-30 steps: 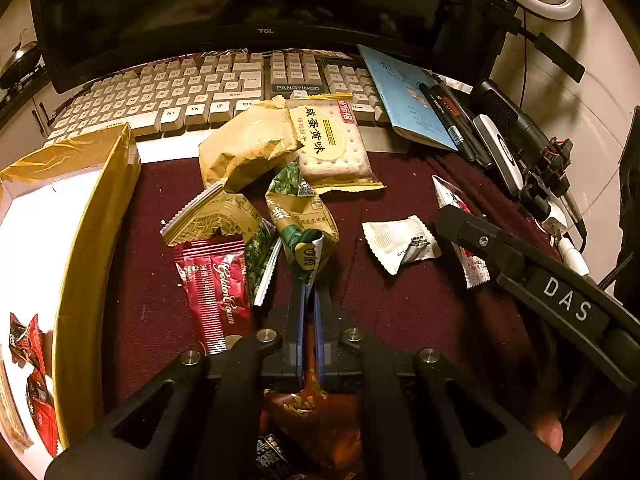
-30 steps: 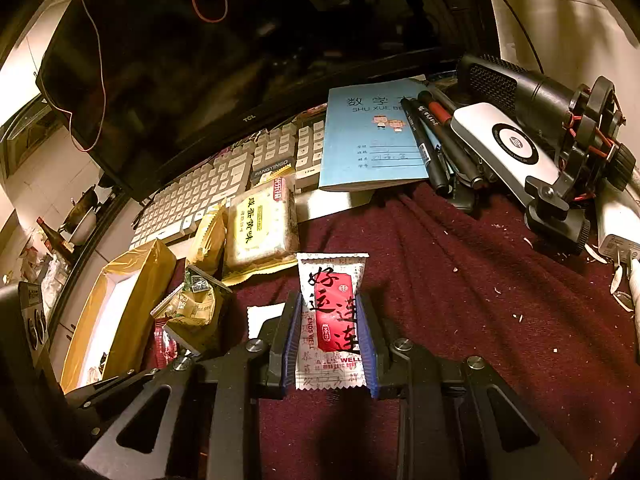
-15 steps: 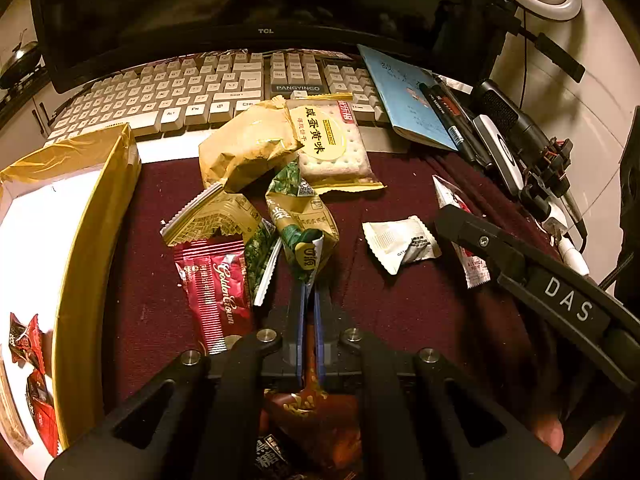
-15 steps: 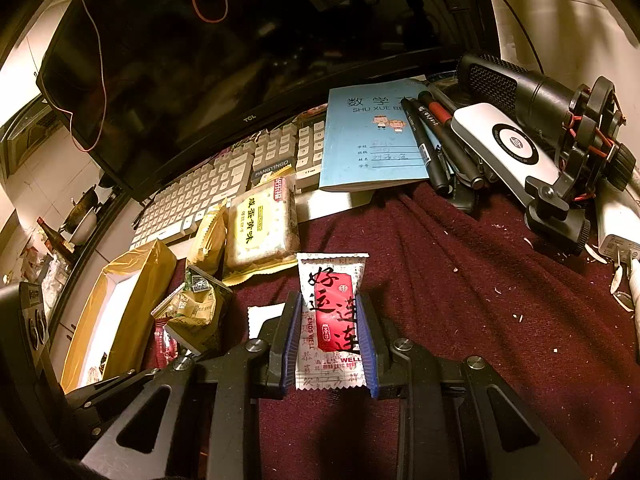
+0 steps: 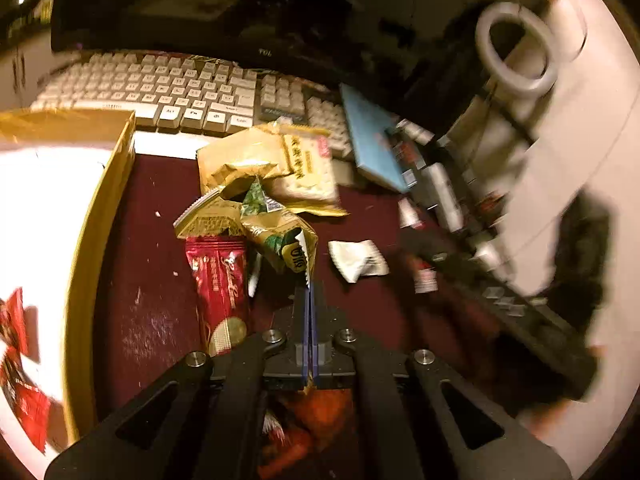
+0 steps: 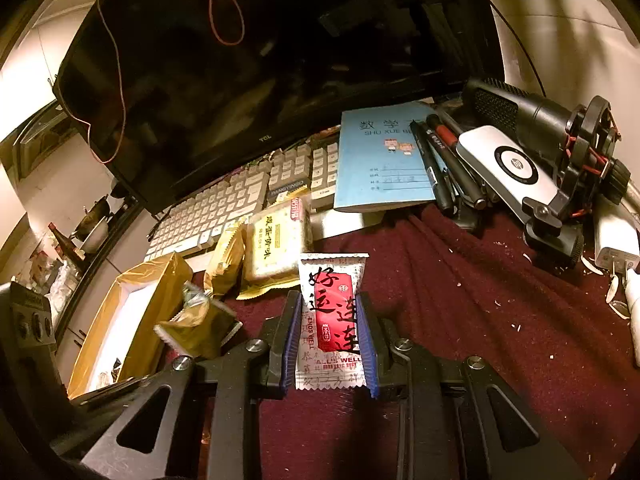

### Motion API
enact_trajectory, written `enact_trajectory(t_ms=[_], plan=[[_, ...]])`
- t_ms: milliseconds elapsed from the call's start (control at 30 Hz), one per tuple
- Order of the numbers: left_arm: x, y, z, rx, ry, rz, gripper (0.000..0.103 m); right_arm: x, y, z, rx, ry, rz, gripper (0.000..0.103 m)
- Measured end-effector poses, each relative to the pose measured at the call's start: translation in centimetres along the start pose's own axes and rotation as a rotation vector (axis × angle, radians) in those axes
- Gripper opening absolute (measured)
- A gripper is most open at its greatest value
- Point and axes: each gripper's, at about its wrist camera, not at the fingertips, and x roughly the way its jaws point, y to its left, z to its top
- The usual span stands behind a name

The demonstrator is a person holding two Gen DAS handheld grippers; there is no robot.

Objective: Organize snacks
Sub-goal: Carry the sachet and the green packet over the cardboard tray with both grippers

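Your left hand-held gripper (image 5: pixel 310 300) has its fingers pressed together, pinching the serrated end of a green-and-gold snack packet (image 5: pixel 280 236). The packet's body is lifted ahead of the fingertips. Below and around it lies a loose heap on the maroon cloth of the surface (image 5: pixel 160 320): a red bar wrapper (image 5: pixel 218 280) just to the left, a gold ridged packet (image 5: pixel 208 220) touching its far end, a crumpled gold bag (image 5: pixel 236 164) and a cracker pack (image 5: pixel 308 168) farther off, toward the keyboard (image 5: pixel 160 88). A small white sachet (image 5: pixel 358 260) lies apart to the right. Along the left edge of the surface stands the gold-walled box (image 5: pixel 100 240), with red wrappers inside near its near end. This view is motion-blurred, most heavily on the right.

Your right hand-held gripper (image 6: pixel 330 312) is partly spread, and its blue-padded fingers (image 6: pixel 291 332) flank a white-and-red sachet (image 6: pixel 334 320) on both sides; the pads meet its edges, and the sachet's far end sticks out past the fingertips. Beyond it, the cracker pack (image 6: pixel 278 248) and crumpled gold bag (image 6: pixel 224 260) lie against the keyboard (image 6: pixel 224 208). A blue notebook (image 6: pixel 384 160) rests on the keyboard's right end with pens (image 6: pixel 440 164) across its right edge. The dark monitor (image 6: pixel 260 60) stands behind.
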Motion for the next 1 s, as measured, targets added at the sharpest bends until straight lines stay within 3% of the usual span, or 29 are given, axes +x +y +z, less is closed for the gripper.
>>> enact_trajectory(t_ms=[133,400,533,667,733,867,1000], plan=[[-2.6,1.1,-0.4,-0.056,-0.026,-0.079,0.0,0.0,-0.2,0.0,0.01,0.0,0.017,0.027],[-6.8,1.3,-0.8,-0.086,-0.081,-0.13,0.0,-0.2,-0.1,-0.1,-0.002,-0.006,0.042,0.027],[-10.3,2.7,-1.4,-0.11,-0.156,-0.071,0.0,-0.8,0.5,-0.1,-0.03,-0.033,0.061,0.027],[-13.4,4.9,-2.2,-0.143,-0.235,0.089,0.0,-1.6,3.1,-0.4,-0.071,-0.027,0.117,0.027],[-14.2,6.4,-2.4,-0.17,-0.251,0.152,0.0,-2.3,6.0,-0.7,-0.122,-0.03,0.171,0.027],[-14.9,9.2,-2.9,-0.225,-0.263,0.194,0.0,-2.8,12.5,-1.8,-0.258,0.001,0.265,0.027],[-15.7,11.7,-3.7,-0.27,-0.272,0.215,0.0,-1.2,18.5,-3.6,-0.351,0.092,0.339,0.027]])
